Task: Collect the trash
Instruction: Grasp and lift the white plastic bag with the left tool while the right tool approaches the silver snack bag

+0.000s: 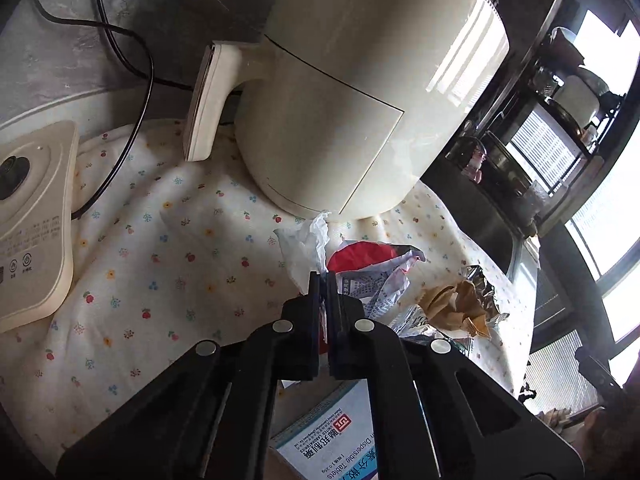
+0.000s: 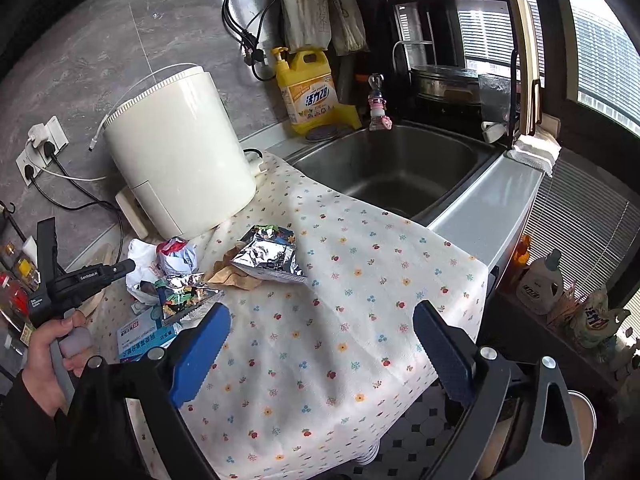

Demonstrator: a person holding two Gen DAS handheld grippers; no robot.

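Trash lies on a floral cloth: a crumpled red and white wrapper, a white tissue, brown paper with foil, a silver foil bag and a blue and white medicine box. My left gripper is shut, its tips at the near edge of the red and white wrapper; whether it pinches it is unclear. It also shows in the right wrist view. My right gripper is open and empty, above the cloth in front of the trash.
A cream air fryer stands behind the trash, with black cables and a cream appliance to the left. A steel sink, a yellow detergent bottle and a dish rack are to the right.
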